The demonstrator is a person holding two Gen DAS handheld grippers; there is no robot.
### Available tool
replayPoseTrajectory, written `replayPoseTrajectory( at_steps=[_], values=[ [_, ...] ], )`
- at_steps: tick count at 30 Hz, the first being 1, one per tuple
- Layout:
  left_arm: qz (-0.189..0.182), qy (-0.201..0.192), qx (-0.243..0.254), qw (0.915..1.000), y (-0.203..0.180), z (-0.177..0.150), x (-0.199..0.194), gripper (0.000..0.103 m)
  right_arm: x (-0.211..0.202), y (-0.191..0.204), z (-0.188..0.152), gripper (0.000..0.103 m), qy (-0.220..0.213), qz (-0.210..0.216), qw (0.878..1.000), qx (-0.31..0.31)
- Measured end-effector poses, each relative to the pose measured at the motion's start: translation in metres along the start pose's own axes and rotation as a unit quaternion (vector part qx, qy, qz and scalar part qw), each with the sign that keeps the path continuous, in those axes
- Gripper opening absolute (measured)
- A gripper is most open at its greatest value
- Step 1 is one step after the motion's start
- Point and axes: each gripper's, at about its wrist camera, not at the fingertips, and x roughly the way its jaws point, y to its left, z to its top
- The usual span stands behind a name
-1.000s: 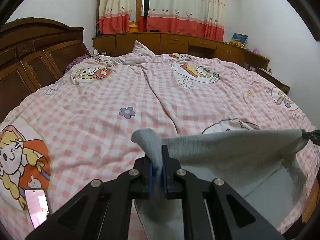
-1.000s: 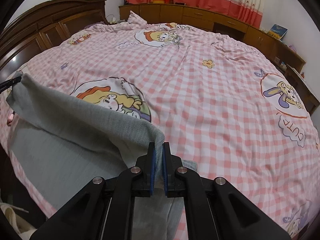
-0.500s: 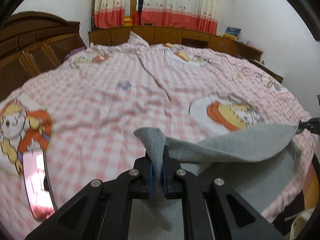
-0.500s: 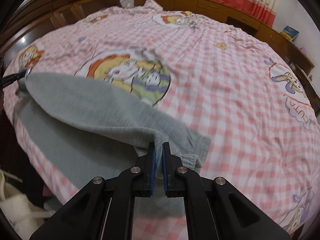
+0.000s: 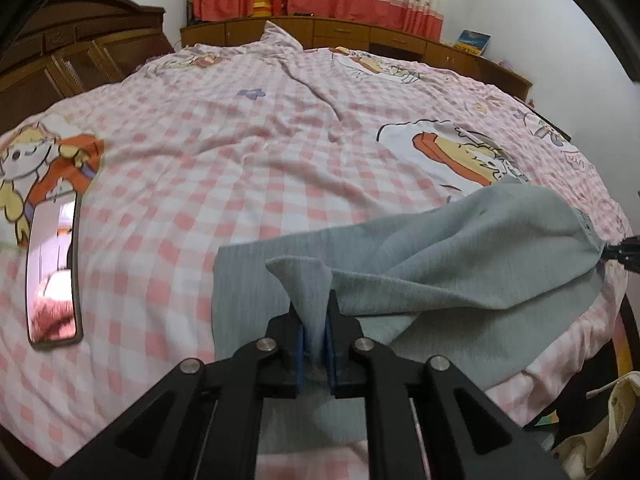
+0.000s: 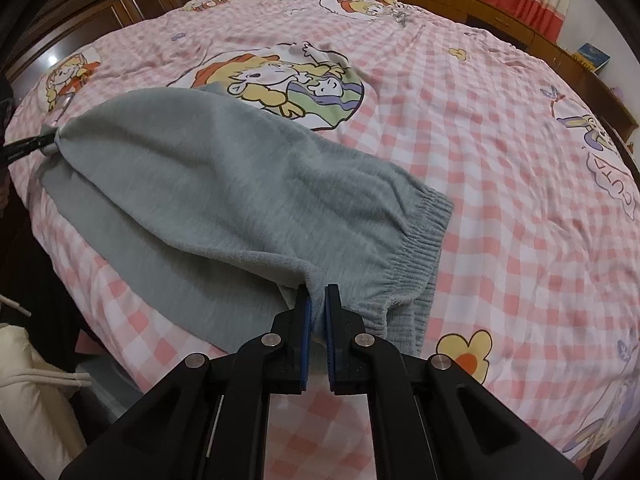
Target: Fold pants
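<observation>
Grey fleece pants (image 5: 460, 256) lie at the near edge of the pink checked bed (image 5: 240, 152). My left gripper (image 5: 314, 320) is shut on a pinched corner of the pants at their left end. My right gripper (image 6: 316, 308) is shut on the pants (image 6: 224, 184) beside the elastic waistband (image 6: 416, 236). The upper layer drapes between the two grippers over a lower layer that lies flat on the bed (image 6: 480, 120). The tip of the right gripper shows at the right edge of the left wrist view (image 5: 624, 252), and the left gripper's tip at the left edge of the right wrist view (image 6: 28, 148).
A phone (image 5: 52, 268) lies screen up on the bed left of the pants. A dark wooden headboard (image 5: 80, 56) and low cabinets (image 5: 360, 36) with curtains ring the far sides. Cream cloth with a drawstring (image 6: 36, 392) sits below the bed's near edge.
Both grippers have come down and forward over the bed with the pants. The held layer, stretched in the air before, now sags onto the lower layer and the waistband rests on the sheet.
</observation>
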Motion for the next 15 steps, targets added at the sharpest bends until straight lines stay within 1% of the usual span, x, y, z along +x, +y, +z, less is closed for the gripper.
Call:
replayPoseTrajectory(
  at_steps=[3, 5, 7, 9, 13, 15],
  values=[
    [0.004, 0.0, -0.003, 1.0, 0.003, -0.004, -0.006, 0.016, -0.005, -0.001, 0.0, 0.007, -0.001, 0.001, 1.0, -0.004],
    [0.006, 0.0, -0.004, 1.0, 0.005, -0.008, -0.013, 0.023, -0.004, 0.001, 0.0, 0.007, 0.009, 0.001, 1.0, -0.01],
    [0.006, 0.003, -0.006, 1.0, 0.007, -0.012, -0.017, 0.026, -0.001, 0.003, -0.001, 0.007, 0.022, -0.002, 1.0, -0.016],
    [0.004, 0.009, -0.011, 0.9999, 0.01, -0.015, -0.021, 0.029, -0.002, 0.005, -0.002, 0.008, 0.026, -0.007, 0.999, -0.021],
    [0.0, 0.015, -0.022, 0.9996, 0.014, -0.025, -0.034, 0.031, -0.013, 0.008, 0.001, 0.022, 0.02, -0.018, 0.999, -0.021],
    [0.01, 0.021, -0.021, 0.9995, 0.015, -0.032, -0.041, 0.031, -0.019, 0.011, 0.002, 0.026, 0.014, -0.021, 0.999, -0.031]
  ],
)
